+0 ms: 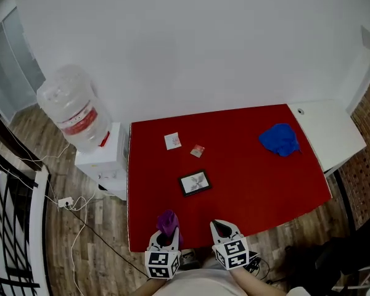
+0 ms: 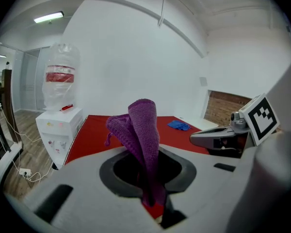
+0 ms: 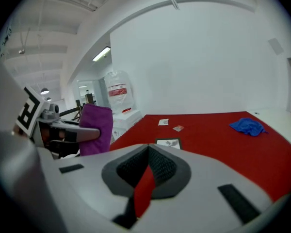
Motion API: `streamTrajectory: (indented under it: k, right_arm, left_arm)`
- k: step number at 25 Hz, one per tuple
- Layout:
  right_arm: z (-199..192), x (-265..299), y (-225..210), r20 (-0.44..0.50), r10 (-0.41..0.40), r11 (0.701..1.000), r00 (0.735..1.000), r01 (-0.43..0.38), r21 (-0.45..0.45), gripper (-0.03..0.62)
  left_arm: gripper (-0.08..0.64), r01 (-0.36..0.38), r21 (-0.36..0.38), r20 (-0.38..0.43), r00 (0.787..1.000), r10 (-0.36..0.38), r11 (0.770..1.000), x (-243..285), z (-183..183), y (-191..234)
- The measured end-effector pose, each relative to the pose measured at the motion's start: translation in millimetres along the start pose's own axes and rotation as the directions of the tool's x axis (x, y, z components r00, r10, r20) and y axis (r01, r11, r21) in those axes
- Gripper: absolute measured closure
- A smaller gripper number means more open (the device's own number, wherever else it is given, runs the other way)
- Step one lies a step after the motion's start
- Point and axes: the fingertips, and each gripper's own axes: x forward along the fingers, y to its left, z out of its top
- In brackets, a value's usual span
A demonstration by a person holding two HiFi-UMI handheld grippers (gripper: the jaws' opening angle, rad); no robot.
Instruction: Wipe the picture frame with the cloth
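A small dark picture frame lies flat in the middle of the red table; in the right gripper view the frame shows just beyond the jaws. My left gripper hovers at the table's near edge, shut on a purple cloth. In the left gripper view the cloth stands up in a bunch out of the left gripper. My right gripper is beside it to the right, also at the near edge. The right gripper holds nothing; its jaws are together with only a thin slit.
A crumpled blue cloth lies at the table's far right. Two small cards sit beyond the frame. A water dispenser stands left of the table, with cables on the floor. A white counter adjoins the right side.
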Motion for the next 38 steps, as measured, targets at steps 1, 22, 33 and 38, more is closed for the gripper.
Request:
streamTrajectory:
  k: [1, 22, 33, 38]
  right_arm:
    - [2, 4, -2, -0.005, 0.008, 1.0, 1.0, -0.008, 0.002, 0.589]
    - [25, 45, -54, -0.045, 0.046, 0.998, 0.998, -0.048, -0.043, 0.589]
    - [24, 76, -70, -0.052, 0.037, 0.998, 0.998, -0.039, -0.039, 0.589]
    - [24, 91, -75, -0.052, 0.036, 0.999, 0.998, -0.037, -0.014, 0.589]
  left_arm:
    - [0.499, 0.001, 0.0, -0.003, 1.0, -0.001, 1.0, 4, 2, 1]
    - [0.499, -0.062, -0.026, -0.002, 0.998, 0.062, 0.998, 67, 28, 7]
    - [0.499, 0.009, 0.306, -0.145, 0.989, 0.037, 0.952, 143, 18, 38]
    - [0.499, 0.052, 0.55, -0.237, 0.967, 0.096, 0.834, 206, 19, 68]
